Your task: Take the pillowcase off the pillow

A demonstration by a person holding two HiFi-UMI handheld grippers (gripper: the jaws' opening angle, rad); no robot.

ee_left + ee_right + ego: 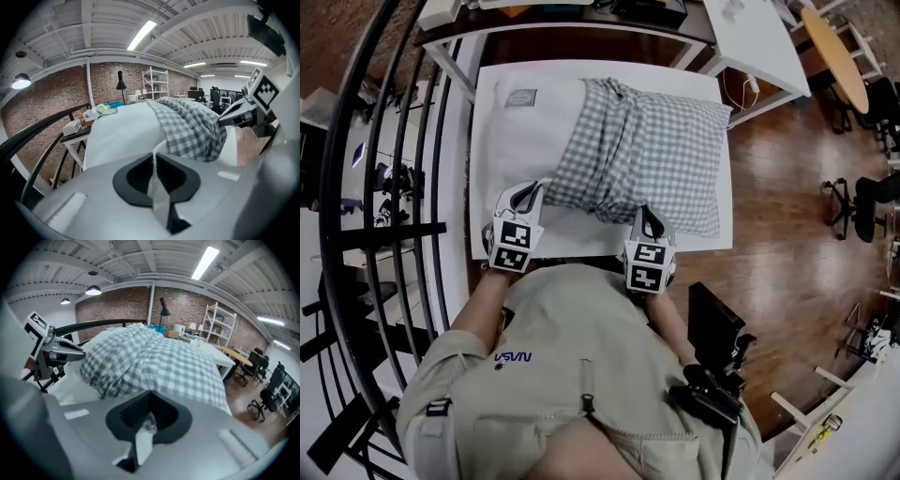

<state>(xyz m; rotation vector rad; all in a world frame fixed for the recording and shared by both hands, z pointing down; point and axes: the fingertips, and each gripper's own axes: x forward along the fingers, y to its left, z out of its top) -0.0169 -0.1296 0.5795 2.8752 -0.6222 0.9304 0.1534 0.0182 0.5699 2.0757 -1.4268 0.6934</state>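
Observation:
A white pillow [525, 141] lies on a white table [485, 73]. The grey-checked pillowcase [647, 155] is bunched over its right part, so the left part is bare. My left gripper [528, 192] is at the pillow's near left edge. In the left gripper view [153, 157] its jaws are shut on a fold of the white pillow [122, 131], with the pillowcase [192, 126] behind. My right gripper [645, 214] is at the pillowcase's near edge. In the right gripper view [149, 416] its jaws pinch checked cloth from the pillowcase [164, 362].
A black curved railing [394, 187] runs along the left. A dark desk [581, 19] stands behind the table, and a white table [759, 37] stands at the back right. Office chairs [862, 197] stand on the wooden floor to the right. The person stands against the table's near edge.

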